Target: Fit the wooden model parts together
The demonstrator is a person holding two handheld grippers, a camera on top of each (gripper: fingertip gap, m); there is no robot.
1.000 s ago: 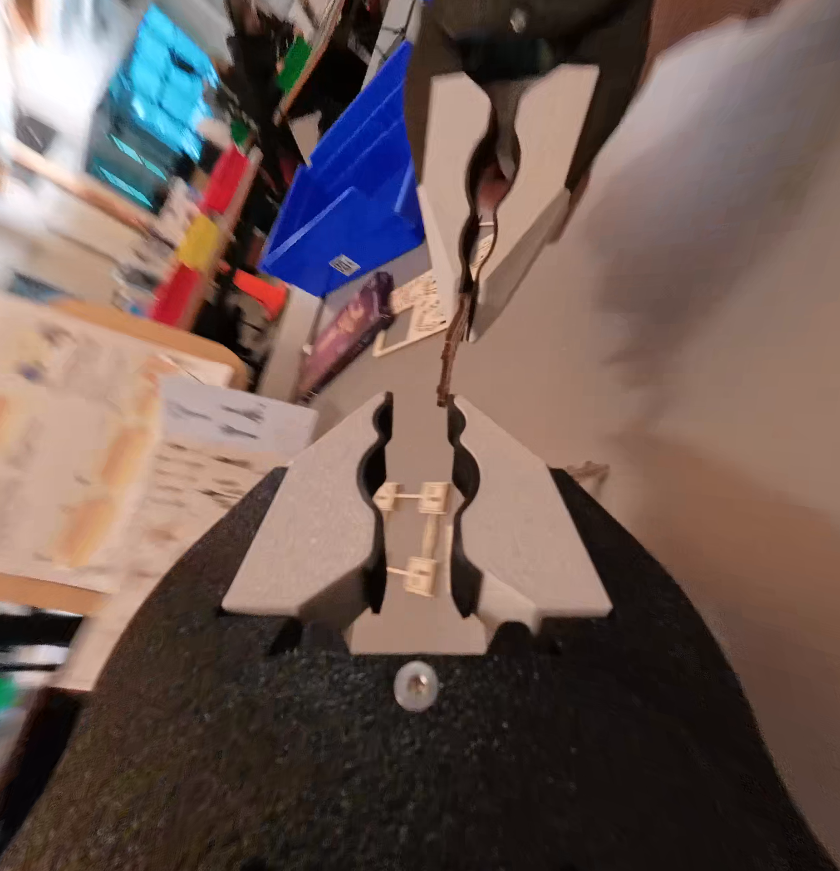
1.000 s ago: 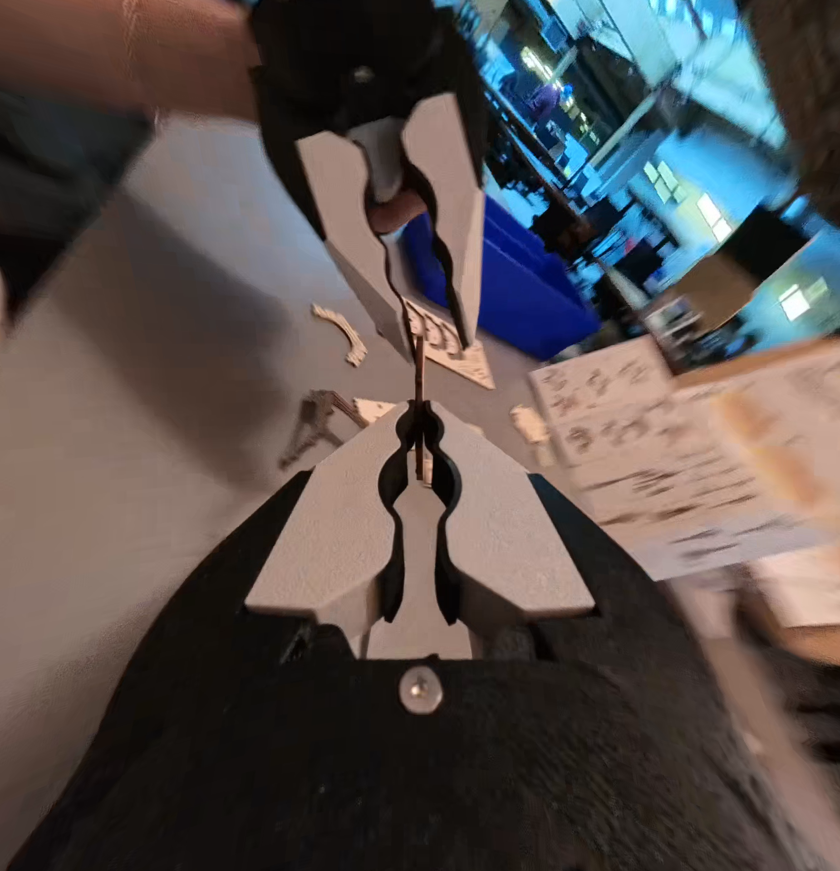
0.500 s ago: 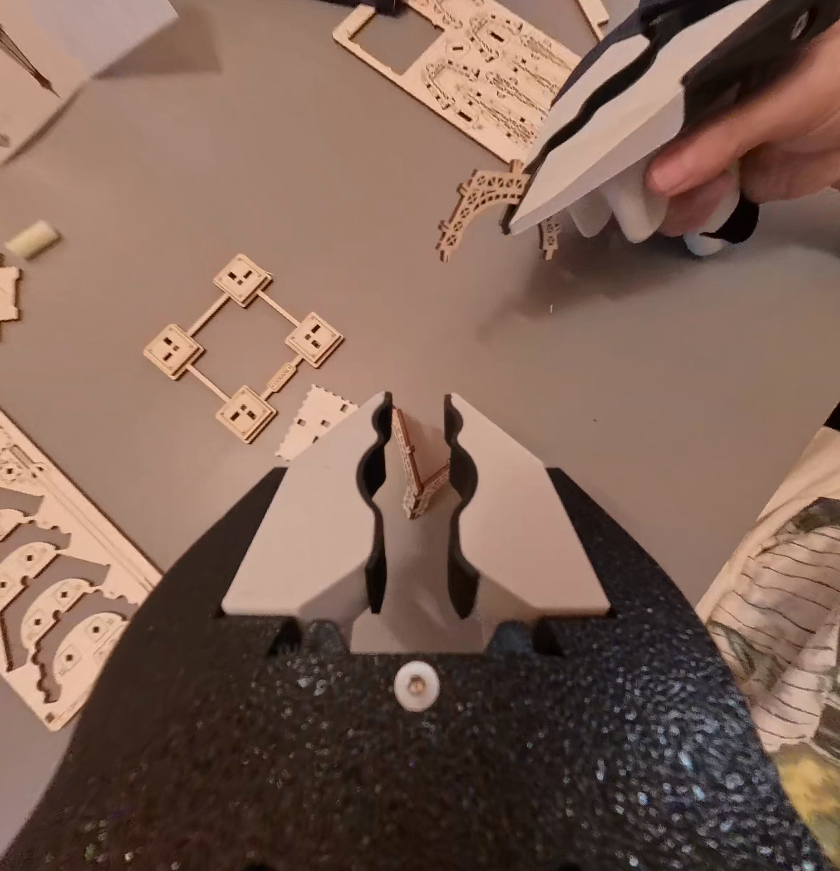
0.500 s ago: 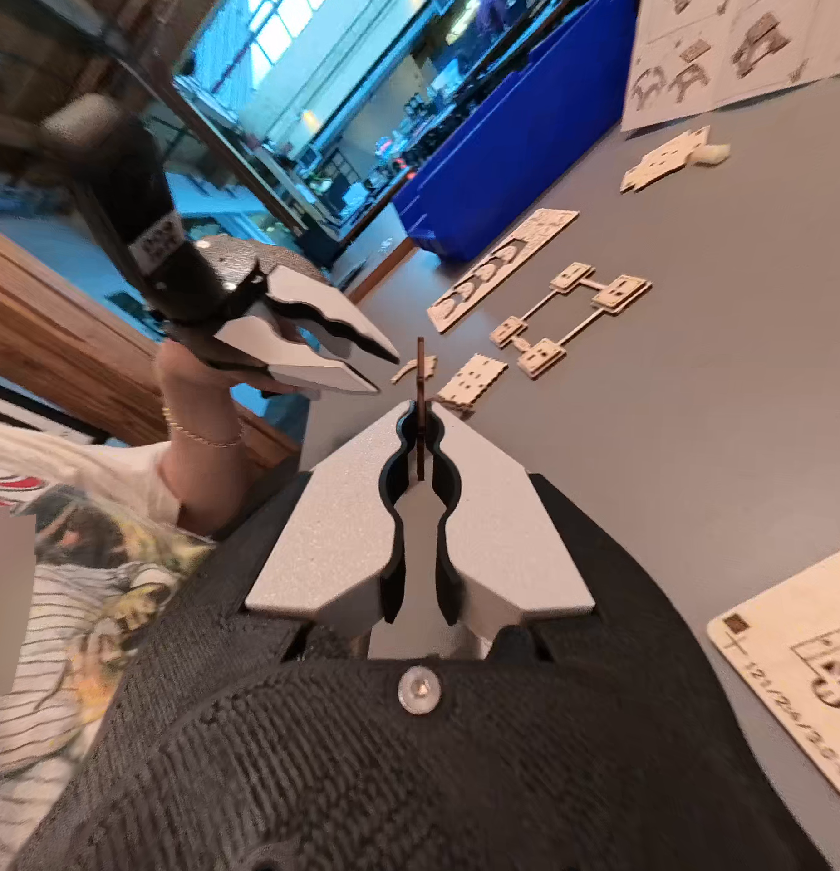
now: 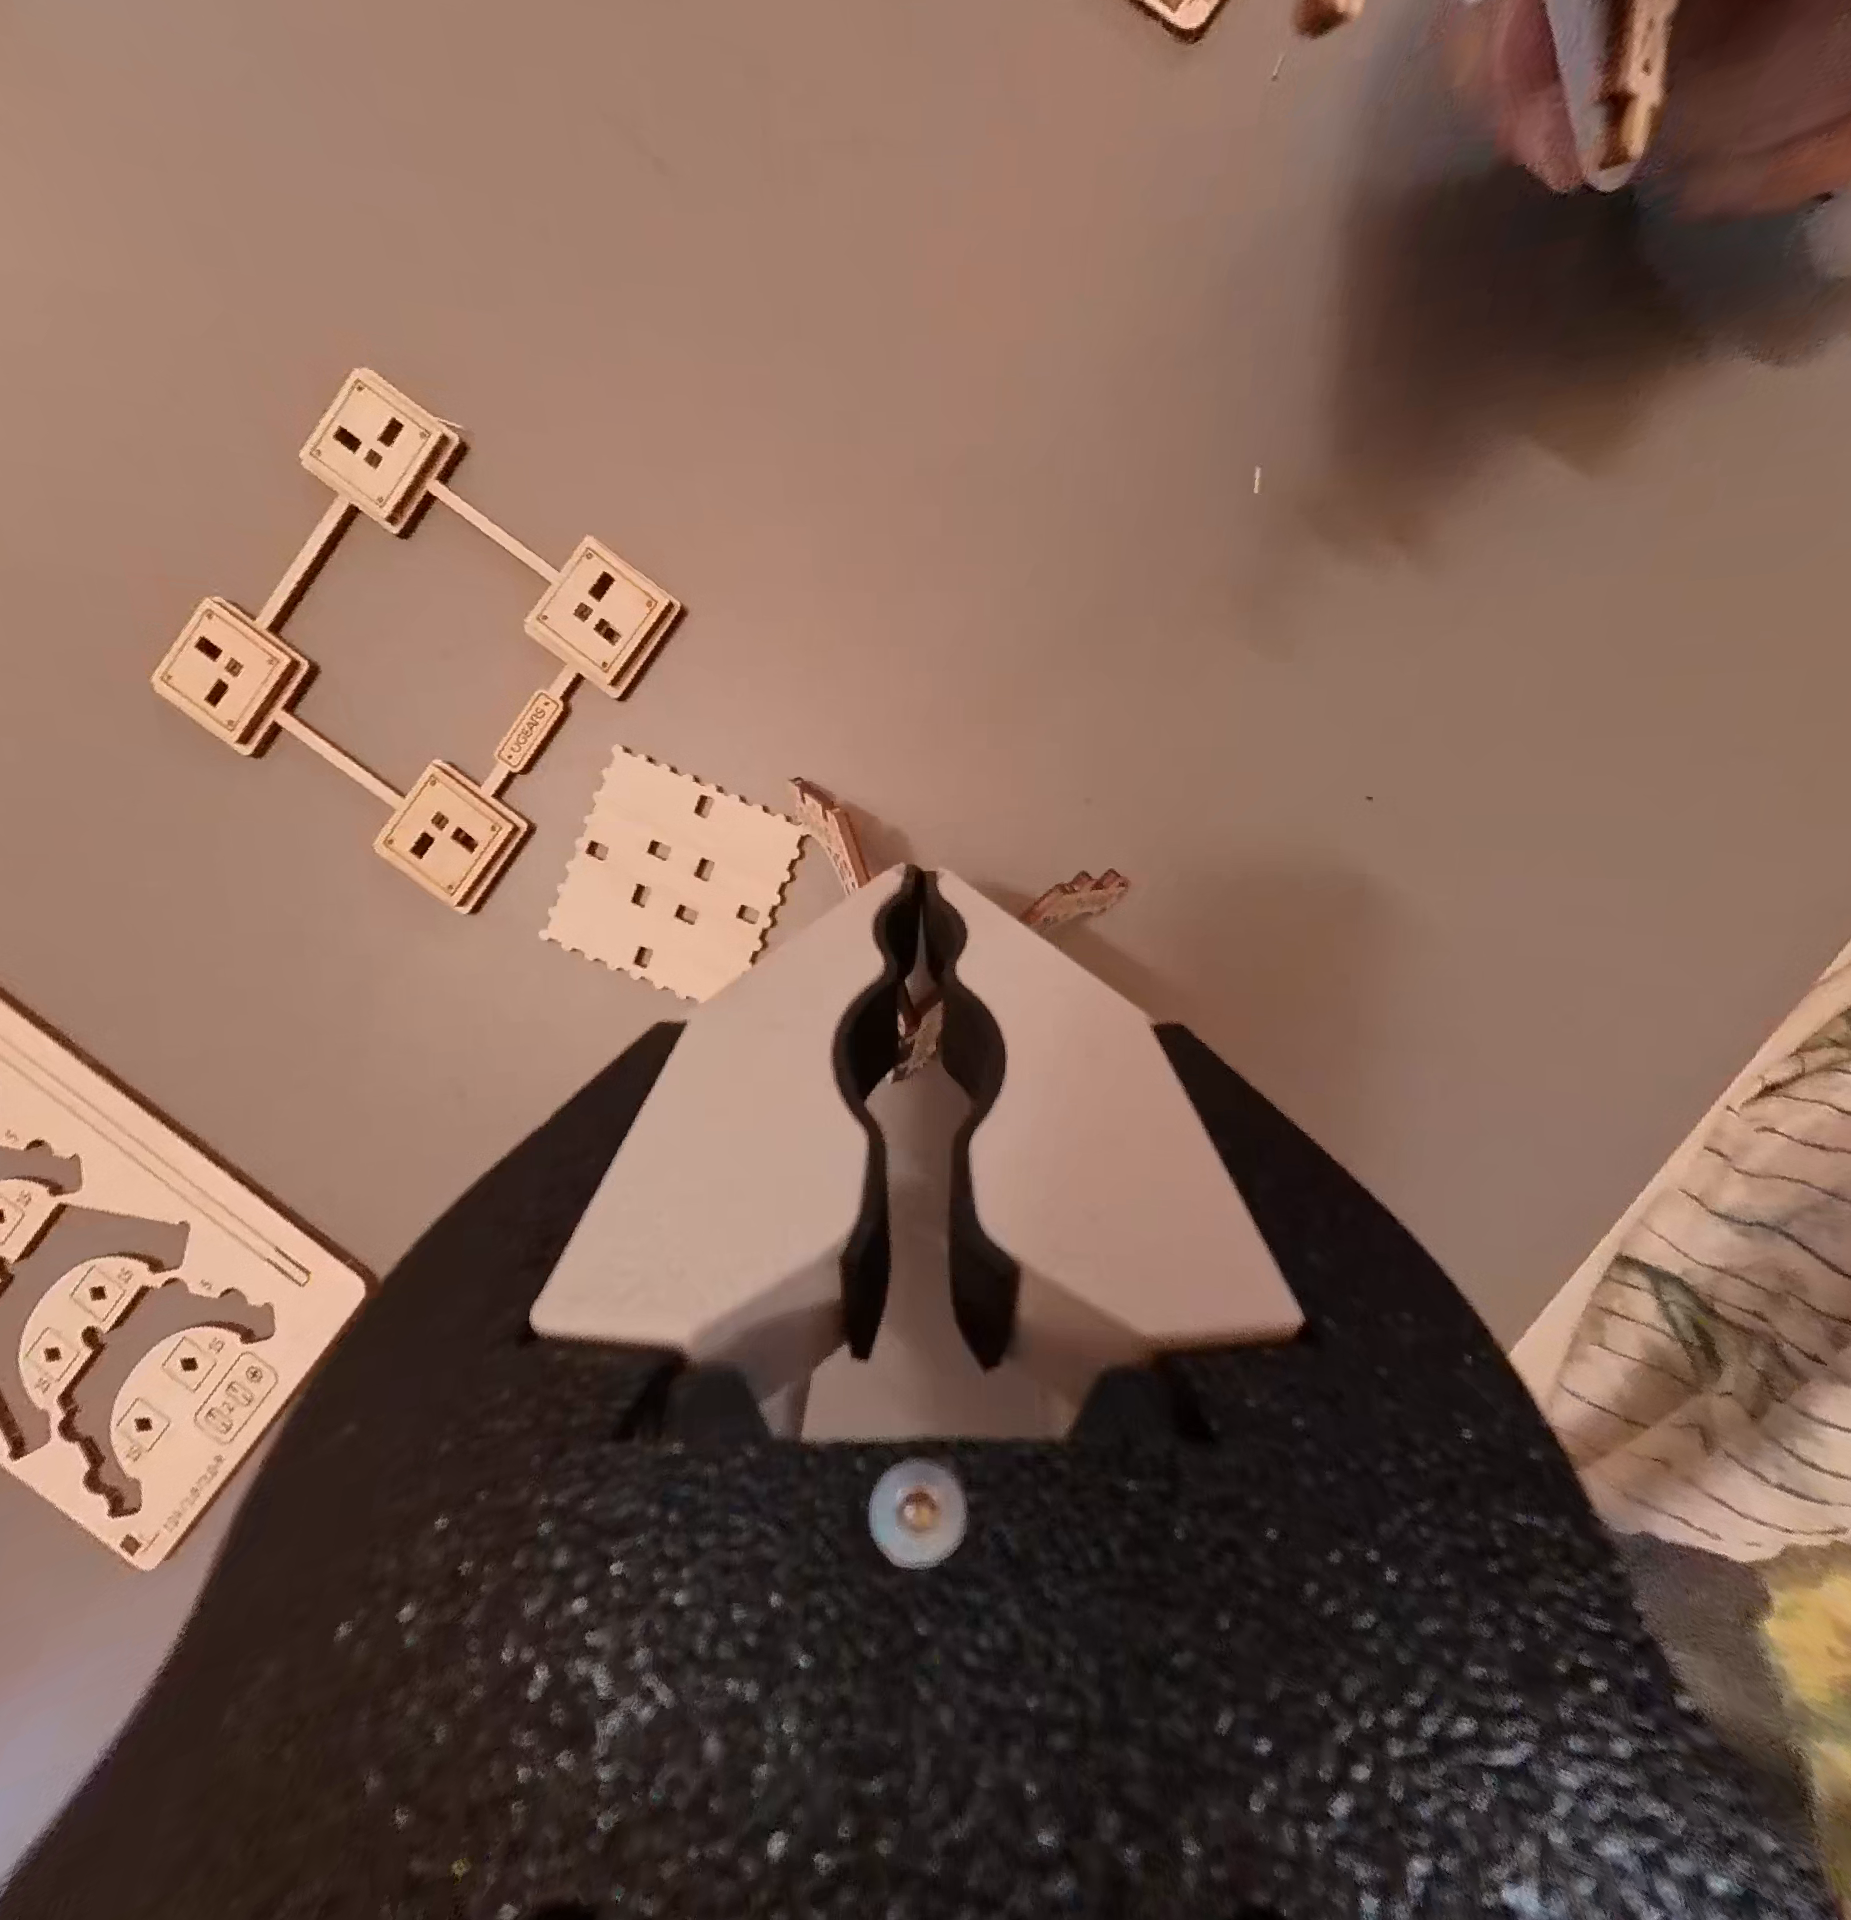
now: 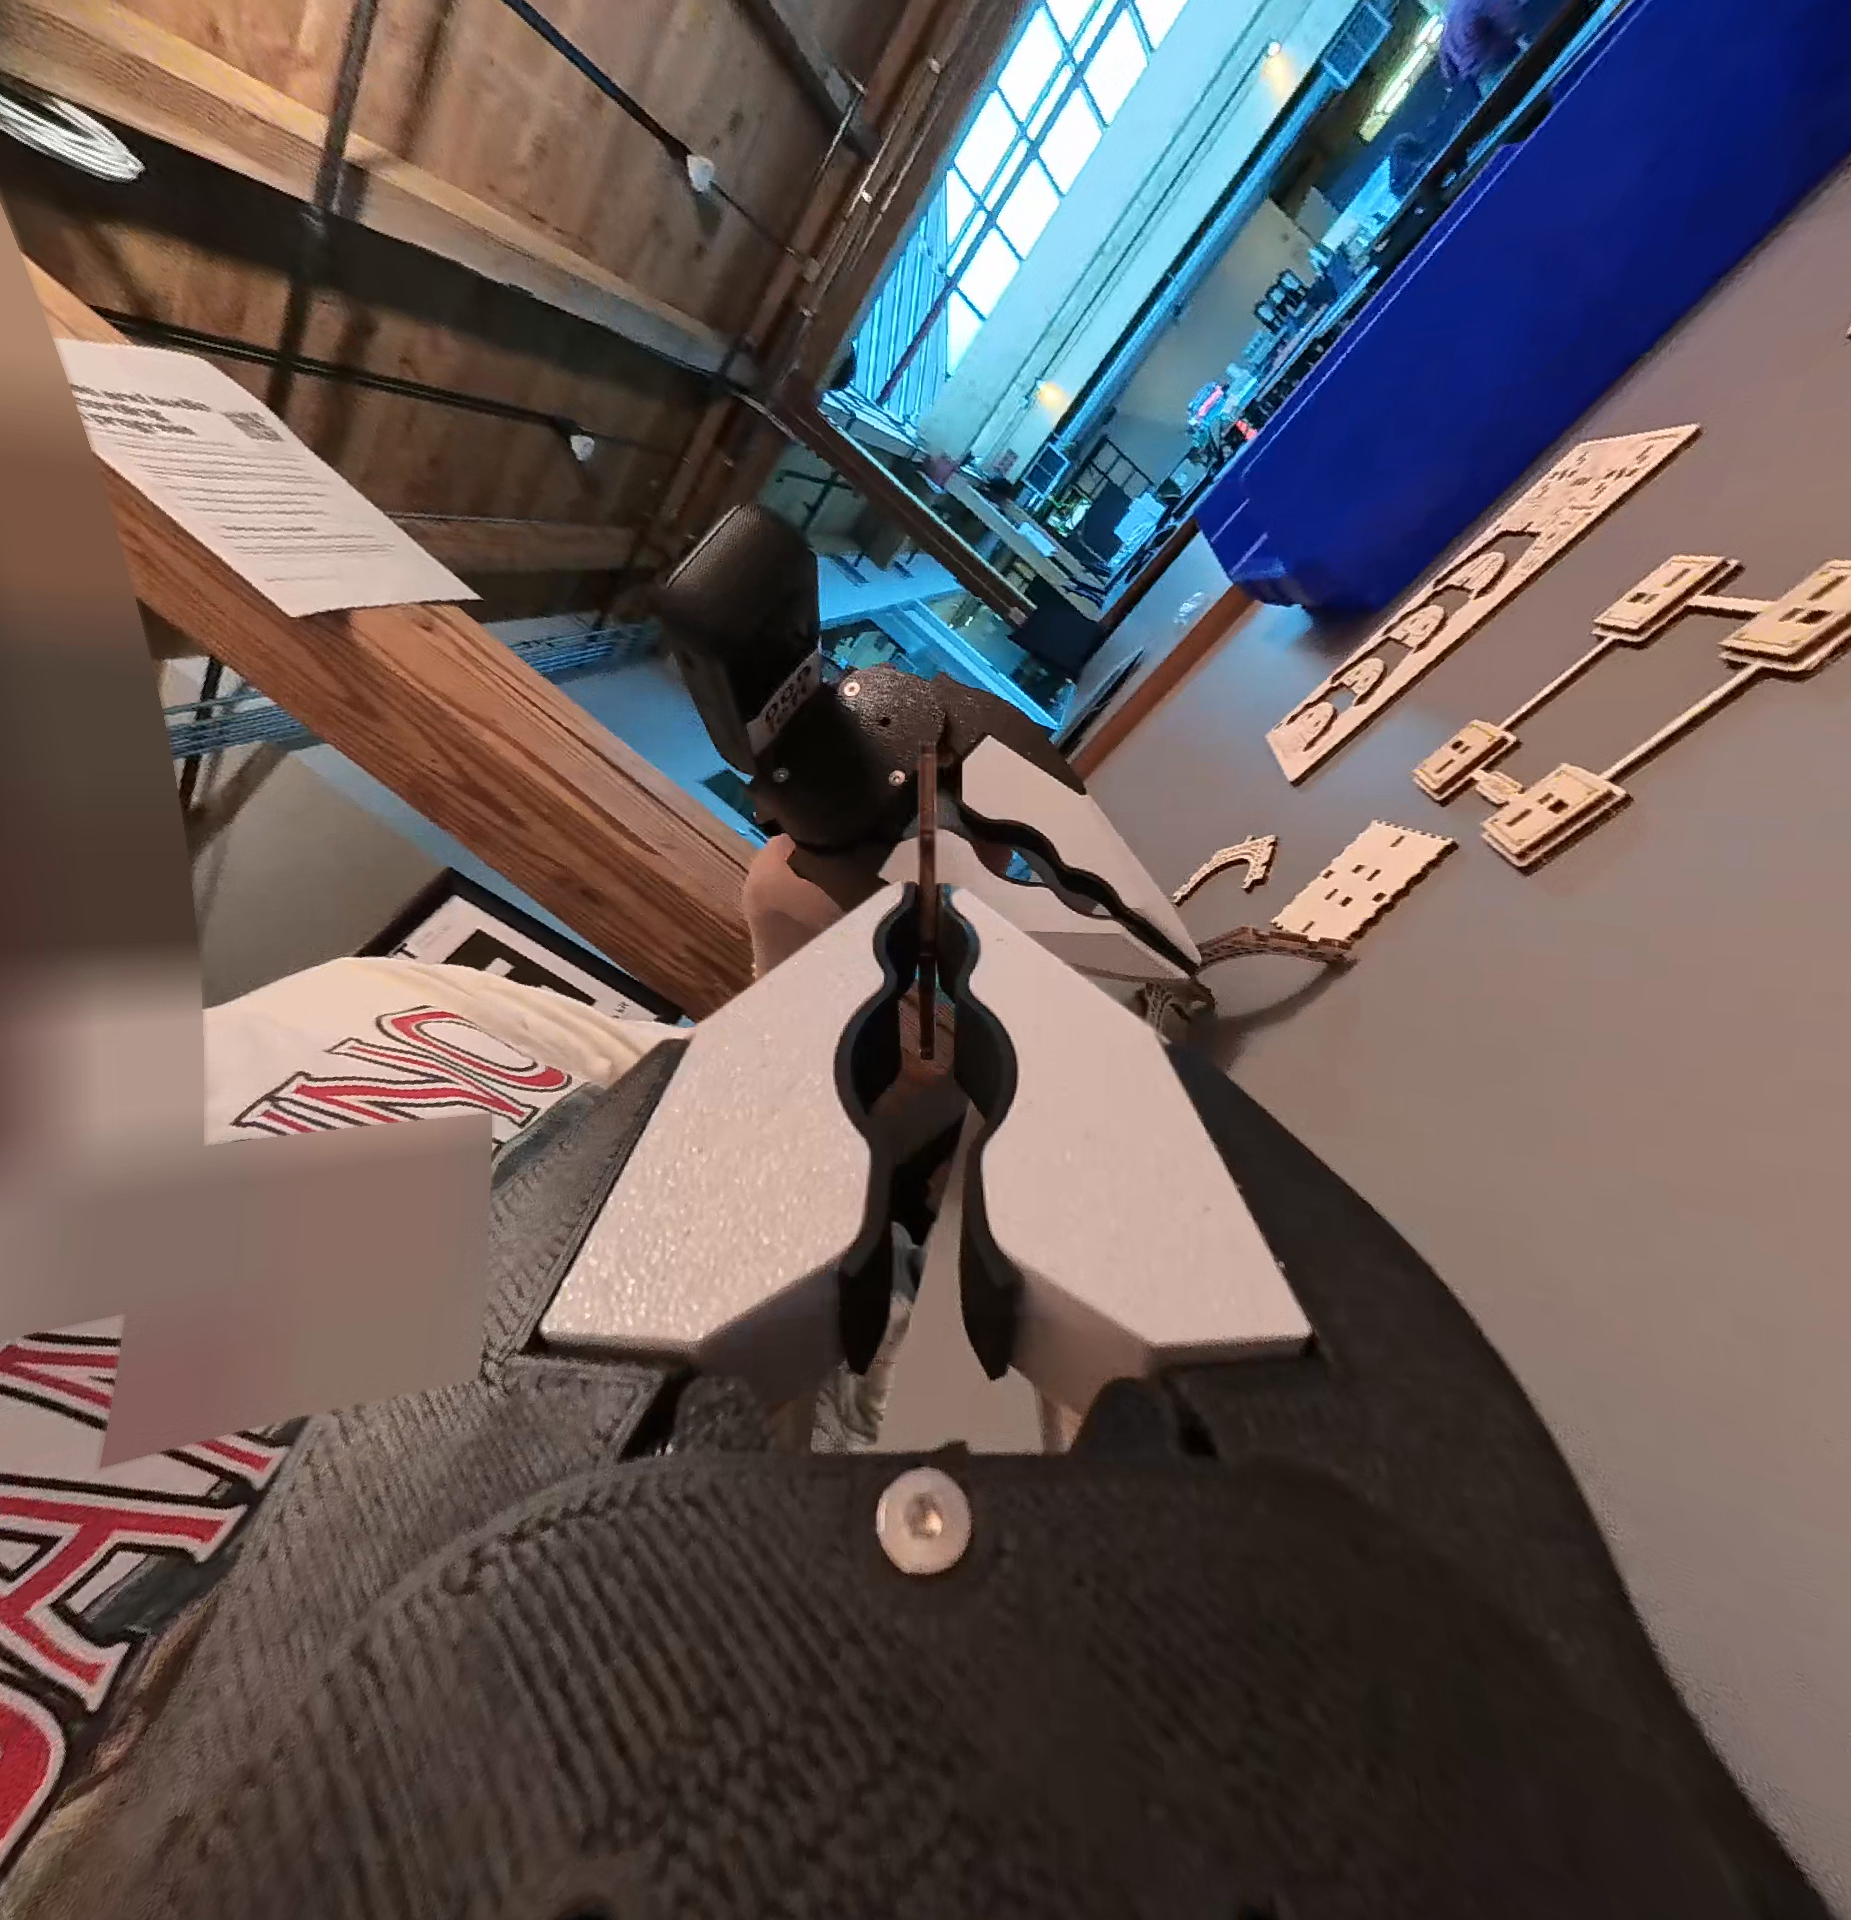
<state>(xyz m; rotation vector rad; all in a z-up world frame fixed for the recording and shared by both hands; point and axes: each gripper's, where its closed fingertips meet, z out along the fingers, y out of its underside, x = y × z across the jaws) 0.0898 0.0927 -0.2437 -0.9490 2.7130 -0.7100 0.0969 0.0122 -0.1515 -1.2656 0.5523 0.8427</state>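
My left gripper (image 5: pixel 916 878) is down at the grey table (image 5: pixel 1004 416), shut on a small arched wooden piece (image 5: pixel 916 1023). Wooden ends show on either side of its tips. From the right wrist view, the left gripper (image 6: pixel 1181 951) has its tips on that arch (image 6: pixel 1264 943). My right gripper (image 6: pixel 923 896) is shut on a thin flat wooden part (image 6: pixel 926 831), seen edge-on and held in the air. It appears blurred at the top right of the left wrist view (image 5: pixel 1617 94). A square wooden frame with four corner pads (image 5: pixel 412 644) lies left of the left gripper.
A slotted square wooden plate (image 5: pixel 677 873) lies beside the frame. A laser-cut sheet (image 5: pixel 100 1330) is at the left edge. Another small arch (image 6: pixel 1227 862) lies past the left gripper. A blue bin (image 6: pixel 1523 343) stands at the table's back. A person's shirt (image 5: pixel 1752 1299) is at the right. The grippers' ends are close to 12 cm from one another.
The left gripper has come down to the table and shut on the arched piece that lay between its open jaws. The right gripper has drawn away, still holding its part.
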